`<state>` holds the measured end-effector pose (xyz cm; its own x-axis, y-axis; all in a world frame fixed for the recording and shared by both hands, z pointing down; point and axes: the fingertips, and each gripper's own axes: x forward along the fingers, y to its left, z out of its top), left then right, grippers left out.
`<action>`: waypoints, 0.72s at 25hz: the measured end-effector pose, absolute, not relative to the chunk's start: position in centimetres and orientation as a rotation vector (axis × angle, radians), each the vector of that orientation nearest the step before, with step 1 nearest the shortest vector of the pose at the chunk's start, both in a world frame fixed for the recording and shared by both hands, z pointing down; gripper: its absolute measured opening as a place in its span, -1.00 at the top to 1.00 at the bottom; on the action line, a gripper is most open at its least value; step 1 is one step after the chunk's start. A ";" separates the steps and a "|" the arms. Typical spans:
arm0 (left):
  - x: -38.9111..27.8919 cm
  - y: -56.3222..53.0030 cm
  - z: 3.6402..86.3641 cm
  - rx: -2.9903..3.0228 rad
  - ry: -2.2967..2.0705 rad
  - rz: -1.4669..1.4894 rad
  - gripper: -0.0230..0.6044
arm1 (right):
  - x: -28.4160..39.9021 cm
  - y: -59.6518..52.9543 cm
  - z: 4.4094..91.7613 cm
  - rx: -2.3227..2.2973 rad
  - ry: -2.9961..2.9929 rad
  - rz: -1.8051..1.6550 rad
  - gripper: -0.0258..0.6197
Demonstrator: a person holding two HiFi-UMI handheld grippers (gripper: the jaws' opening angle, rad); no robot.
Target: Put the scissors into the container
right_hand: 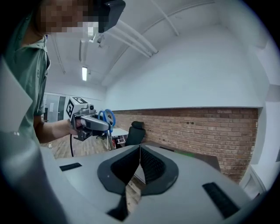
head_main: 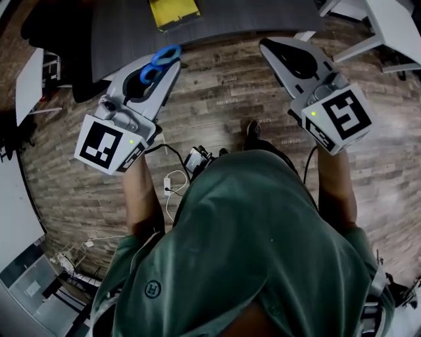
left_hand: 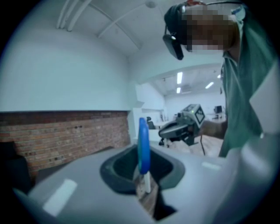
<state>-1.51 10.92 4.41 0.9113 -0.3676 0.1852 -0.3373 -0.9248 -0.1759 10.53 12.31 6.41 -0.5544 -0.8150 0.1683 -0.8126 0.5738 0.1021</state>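
My left gripper [head_main: 164,69] is shut on blue-handled scissors [head_main: 160,59], whose loops stick up past the jaw tips. In the left gripper view the blue handle [left_hand: 143,146] stands upright between the closed jaws of the left gripper [left_hand: 145,186]. My right gripper [head_main: 271,47] is held apart at the right with its jaws together and nothing between them. In its own view the right gripper [right_hand: 140,168] faces a brick wall, and the left gripper [right_hand: 87,123] with the scissors [right_hand: 106,117] shows at the left. A yellow boxy object [head_main: 173,12] lies on the dark table [head_main: 263,16] ahead.
Both grippers hang over wood-plank floor [head_main: 223,105] in front of the table's near edge. White furniture [head_main: 388,26] stands at the far right, and a white cabinet [head_main: 29,79] at the left. Cables [head_main: 174,184] lie on the floor near the person's feet. An office chair [right_hand: 135,130] stands by the brick wall.
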 end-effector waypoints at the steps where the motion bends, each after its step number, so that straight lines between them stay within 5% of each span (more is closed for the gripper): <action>1: -0.7 8.8 5.1 -2.936 0.567 -0.330 0.79 | 11.3 10.2 7.1 1.344 -2.619 -0.014 0.90; 18: -0.8 -6.5 9.3 -2.955 0.672 -0.384 0.79 | 10.4 -5.9 10.7 1.226 -2.654 0.046 0.90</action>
<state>-0.80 -6.50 9.30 0.8718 -0.4358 0.2237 -0.4139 -0.8996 -0.1394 10.38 -5.90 10.74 -0.6289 -0.7488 0.2092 -0.7557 0.6520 0.0622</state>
